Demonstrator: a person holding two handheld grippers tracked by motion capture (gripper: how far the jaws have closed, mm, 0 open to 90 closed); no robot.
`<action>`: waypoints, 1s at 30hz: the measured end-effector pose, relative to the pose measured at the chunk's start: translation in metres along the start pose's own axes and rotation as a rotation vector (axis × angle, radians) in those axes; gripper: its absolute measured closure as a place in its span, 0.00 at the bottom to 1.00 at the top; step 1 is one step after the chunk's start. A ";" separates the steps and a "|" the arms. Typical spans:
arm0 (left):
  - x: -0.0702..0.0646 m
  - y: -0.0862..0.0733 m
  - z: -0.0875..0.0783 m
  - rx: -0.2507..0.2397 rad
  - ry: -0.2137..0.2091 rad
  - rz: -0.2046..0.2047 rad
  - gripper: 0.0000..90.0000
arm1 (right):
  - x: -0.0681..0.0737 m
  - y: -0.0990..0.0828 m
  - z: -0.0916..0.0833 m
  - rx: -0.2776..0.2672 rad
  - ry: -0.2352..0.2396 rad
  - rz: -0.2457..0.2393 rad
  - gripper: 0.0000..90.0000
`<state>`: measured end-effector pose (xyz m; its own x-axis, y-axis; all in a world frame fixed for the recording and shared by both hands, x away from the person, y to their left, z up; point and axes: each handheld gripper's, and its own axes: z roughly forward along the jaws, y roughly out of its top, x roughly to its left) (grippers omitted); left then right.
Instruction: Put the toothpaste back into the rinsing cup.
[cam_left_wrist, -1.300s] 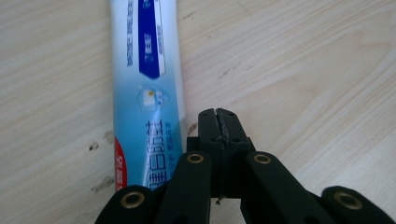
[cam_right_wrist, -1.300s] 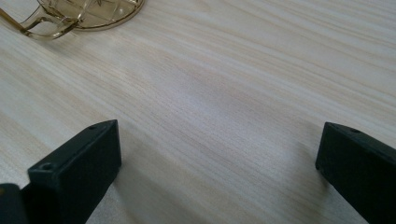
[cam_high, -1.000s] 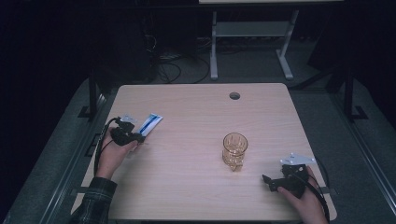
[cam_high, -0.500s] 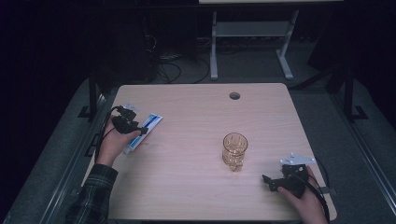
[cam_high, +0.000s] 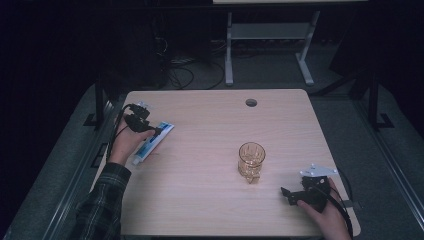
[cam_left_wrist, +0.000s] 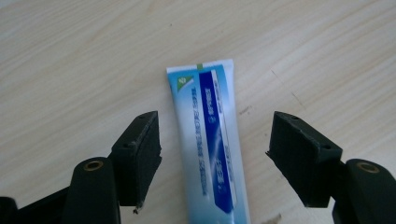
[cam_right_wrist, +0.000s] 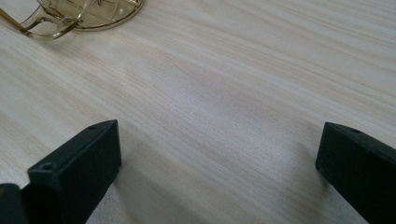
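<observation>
Lying flat on the table (cam_high: 210, 125), the toothpaste tube (cam_high: 152, 143) sits at the left side of the high view, close to the left edge of the tabletop, with its long axis going from lower left to upper right of the frame. The left gripper (cam_high: 145, 127) is just above it, and its jaws have just been opening; in the left gripper view the tube (cam_left_wrist: 209, 140) passes between the two pads (cam_left_wrist: 142, 149) with a clear gap on each side, so nothing presses on it. The tube's axis runs along the jaws there, its flat crimped end pointing away toward the top of that frame. The right gripper (cam_high: 292, 195) rests at the lower right of the high view, jaws wide apart on bare wood, well apart from the tube. The amber glass mug (cam_high: 250, 161) stands between the two hands, nearer to the right one. I judge the left hand is the one to act; open wood lies to the tube's right.
</observation>
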<state>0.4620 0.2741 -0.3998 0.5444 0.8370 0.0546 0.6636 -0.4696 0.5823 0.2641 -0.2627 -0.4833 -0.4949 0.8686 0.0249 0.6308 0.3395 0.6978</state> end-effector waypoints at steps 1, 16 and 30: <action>0.001 0.002 0.001 -0.002 0.003 -0.002 0.35 | 0.000 0.000 0.000 0.000 0.000 0.000 0.00; 0.011 0.008 0.038 0.036 0.000 0.003 0.31 | 0.000 0.000 0.000 0.000 0.000 0.000 0.00; 0.008 0.006 0.057 0.064 0.001 0.009 0.32 | 0.000 0.000 0.000 0.000 0.000 -0.001 0.00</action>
<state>0.4994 0.2624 -0.4419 0.5499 0.8331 0.0606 0.6901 -0.4940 0.5289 0.2641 -0.2627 -0.4833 -0.4953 0.8684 0.0245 0.6304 0.3398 0.6980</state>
